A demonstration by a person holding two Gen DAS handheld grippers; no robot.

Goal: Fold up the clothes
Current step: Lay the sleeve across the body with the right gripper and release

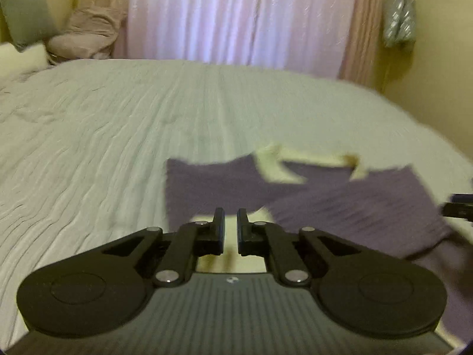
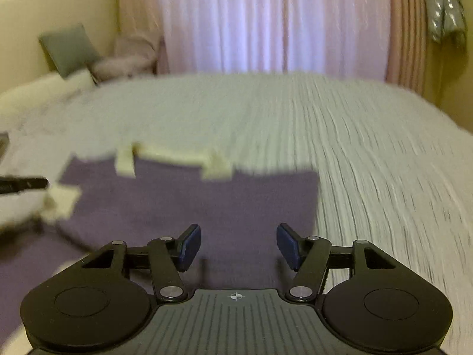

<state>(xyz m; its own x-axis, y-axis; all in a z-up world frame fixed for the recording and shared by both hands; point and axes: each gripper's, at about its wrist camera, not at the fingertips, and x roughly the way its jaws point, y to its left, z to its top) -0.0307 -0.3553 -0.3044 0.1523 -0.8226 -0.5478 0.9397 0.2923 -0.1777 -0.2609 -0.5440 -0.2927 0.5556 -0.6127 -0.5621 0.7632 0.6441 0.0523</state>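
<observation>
Lying flat on the bed: a purple garment with cream straps, looking light, soft and limp, likely sagging unless pinched at a hem or corner. Left gripper hovering nearly closed, holding nothing; right gripper hanging wide open, empty, over the cloth's near edge.

A purple garment with cream trim is spread on the bed, in the lower left and centre of the right wrist view. Cream tabs are seen along its far edge, and another cream piece at its left side. In the left wrist view it is seen lower right, partly folded over itself, blurred.
</observation>
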